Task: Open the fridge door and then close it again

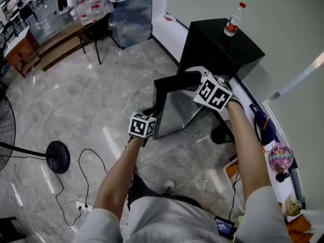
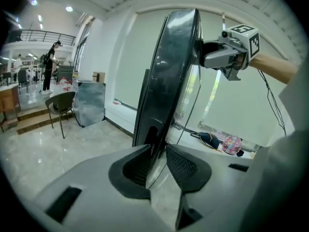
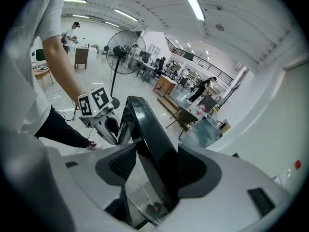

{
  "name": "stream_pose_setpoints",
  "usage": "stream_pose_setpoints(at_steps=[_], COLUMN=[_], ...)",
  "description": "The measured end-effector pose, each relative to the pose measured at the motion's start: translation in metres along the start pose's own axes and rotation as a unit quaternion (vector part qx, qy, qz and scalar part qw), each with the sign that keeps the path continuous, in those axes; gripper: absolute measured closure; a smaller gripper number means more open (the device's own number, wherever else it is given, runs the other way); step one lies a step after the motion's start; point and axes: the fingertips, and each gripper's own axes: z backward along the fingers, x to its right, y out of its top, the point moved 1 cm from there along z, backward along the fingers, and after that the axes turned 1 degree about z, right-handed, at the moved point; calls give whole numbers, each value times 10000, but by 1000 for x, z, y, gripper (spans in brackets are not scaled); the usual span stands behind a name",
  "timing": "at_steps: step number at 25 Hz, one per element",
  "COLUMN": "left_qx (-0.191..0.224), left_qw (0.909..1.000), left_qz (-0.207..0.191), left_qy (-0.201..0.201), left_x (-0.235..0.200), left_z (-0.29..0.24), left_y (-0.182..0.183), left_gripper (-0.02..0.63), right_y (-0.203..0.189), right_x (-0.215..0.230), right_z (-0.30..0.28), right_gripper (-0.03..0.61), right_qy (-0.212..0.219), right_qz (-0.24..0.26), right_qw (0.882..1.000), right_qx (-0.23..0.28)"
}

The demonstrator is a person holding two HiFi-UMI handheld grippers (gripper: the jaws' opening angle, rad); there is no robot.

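Fridge (image 1: 217, 47): one, small, black, on the floor by the wall. It looks light. If I pull or shove the door too hard, I judge the whole cabinet could skid or rock.

Fridge door (image 1: 174, 105): one, swung well out from the cabinet and standing at an angle toward me. The closing swing is not yet done. The surface is glossy, so a pad may slide off partway through the arc.

Hand-held grippers: two, both on the door.
- Left hand-held gripper (image 2: 157, 158) pinches the door's thin outer edge low down, with a pad on each face.
- Right hand-held gripper (image 3: 154, 168) clamps the thick top edge, and the door fills its gap.
- Main risk: two grips on one rigid panel. If my hands follow different arcs, the door twists, or one grip tears loose and the door slams.

Bottle (image 1: 233, 20): one, red cap, upright on the fridge top. A jolt or a slam would likely topple it.
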Motion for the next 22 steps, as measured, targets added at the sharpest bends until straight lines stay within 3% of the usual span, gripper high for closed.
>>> stream_pose_setpoints(at_steps=[6,10,12,17,20,22], left_qx=[-105,13,64,357,489,538], left_qw=[9991,9992,9993,9939,9907,9883], left_qz=[-391,-386,-355,-436,-724,-889], left_qy=[142,68,-76,-948,-1047,-1113], left_x=[35,59,71,94,97,102], left_z=[11,19,23,46,59,63], left_y=[-22,-35,-42,-51,-47,-41], left_gripper=[543,552,555,555,541,485], right_y=[-3,-6,-8,-16,-25,-29], right_x=[-25,-41,-48,-64,-70,-73], right_z=[19,32,40,58,69,76], right_gripper=[316,308,305,302,298,296], right_qy=[137,217,262,446,500,439], right_qz=[233,436,538,775,826,854], right_qw=[9996,9986,9979,9949,9935,9930], right_qx=[69,188,251,473,609,690])
